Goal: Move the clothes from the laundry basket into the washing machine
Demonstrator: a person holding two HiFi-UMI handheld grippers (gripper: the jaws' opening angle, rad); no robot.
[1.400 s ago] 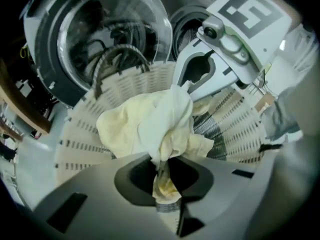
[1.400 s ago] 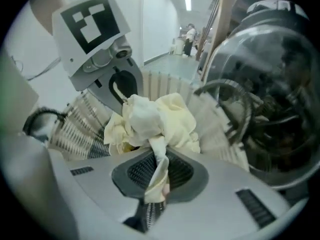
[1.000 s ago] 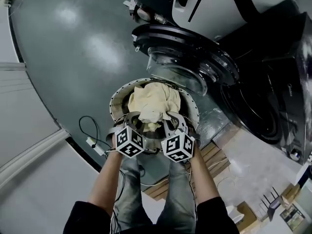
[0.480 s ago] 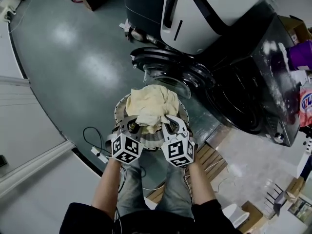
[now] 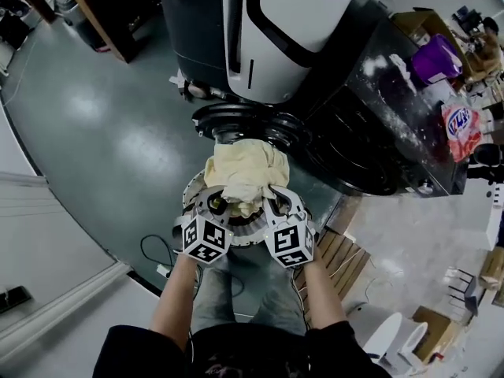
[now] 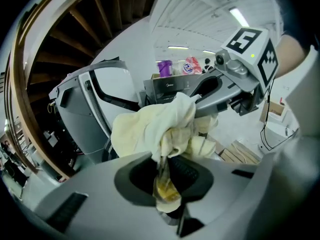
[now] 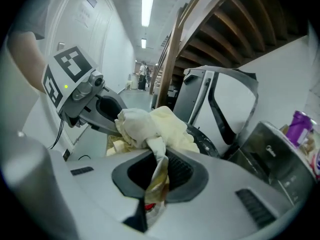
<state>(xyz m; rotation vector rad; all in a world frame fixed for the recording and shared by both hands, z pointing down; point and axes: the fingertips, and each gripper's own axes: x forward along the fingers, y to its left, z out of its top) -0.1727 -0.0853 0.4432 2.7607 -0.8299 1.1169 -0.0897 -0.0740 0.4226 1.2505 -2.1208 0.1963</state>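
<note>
A bundled cream cloth (image 5: 246,172) hangs between both grippers, just above the round laundry basket (image 5: 187,203). My left gripper (image 5: 217,205) is shut on its near left fold and my right gripper (image 5: 272,201) on its near right fold. In the left gripper view the cloth (image 6: 150,129) runs down into the closed jaws of the left gripper (image 6: 167,186), with the other gripper's marker cube (image 6: 250,49) beyond. The right gripper view shows the cloth (image 7: 155,124) pinched the same way in the right gripper (image 7: 156,184). The black washing machine (image 5: 370,124) stands ahead to the right, its round door (image 5: 244,124) swung open behind the cloth.
A tall white and black unit (image 5: 276,22) stands behind the door. A purple bottle (image 5: 433,57) and a detergent bag (image 5: 461,128) sit on the machine's top. A cable with a plug (image 5: 161,268) lies on the floor at left, and a wooden pallet (image 5: 340,258) at right.
Both grippers have risen with the cream cloth, lifting it up out of the basket. The head view has tipped up, showing more of the machine's top and the room.
</note>
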